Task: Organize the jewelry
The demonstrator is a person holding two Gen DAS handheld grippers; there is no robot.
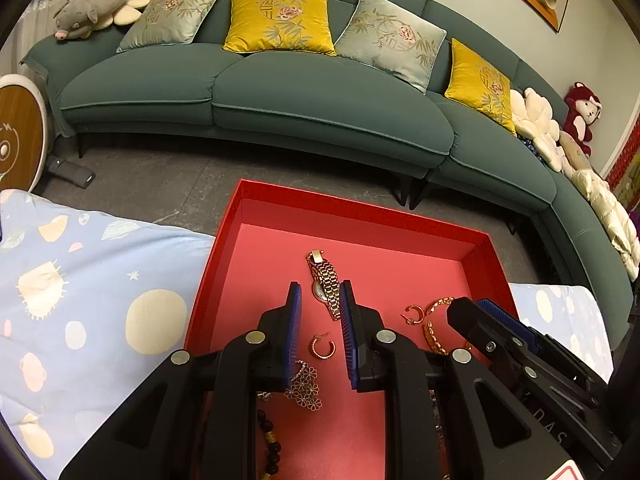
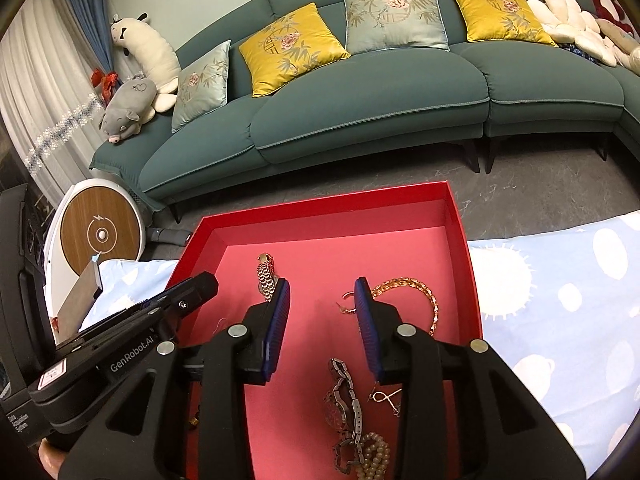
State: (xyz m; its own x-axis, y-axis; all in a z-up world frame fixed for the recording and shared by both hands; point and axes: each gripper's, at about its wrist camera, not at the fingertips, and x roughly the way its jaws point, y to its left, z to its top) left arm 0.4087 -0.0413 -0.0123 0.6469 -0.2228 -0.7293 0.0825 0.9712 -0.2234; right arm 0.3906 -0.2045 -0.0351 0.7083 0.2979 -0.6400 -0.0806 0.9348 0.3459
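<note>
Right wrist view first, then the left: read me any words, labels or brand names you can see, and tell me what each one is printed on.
"GenRobot.AI": white print on the black body of the left hand-held gripper, right wrist view.
Small white print, low at the left edge of the same view: too blurred to read.
White sticker with red border on that gripper's body: too small to read.
"DAS", partly legible: faint letters on the right hand-held gripper, left wrist view.

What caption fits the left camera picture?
Open left gripper hovers over a gold watch in the red box.
</note>
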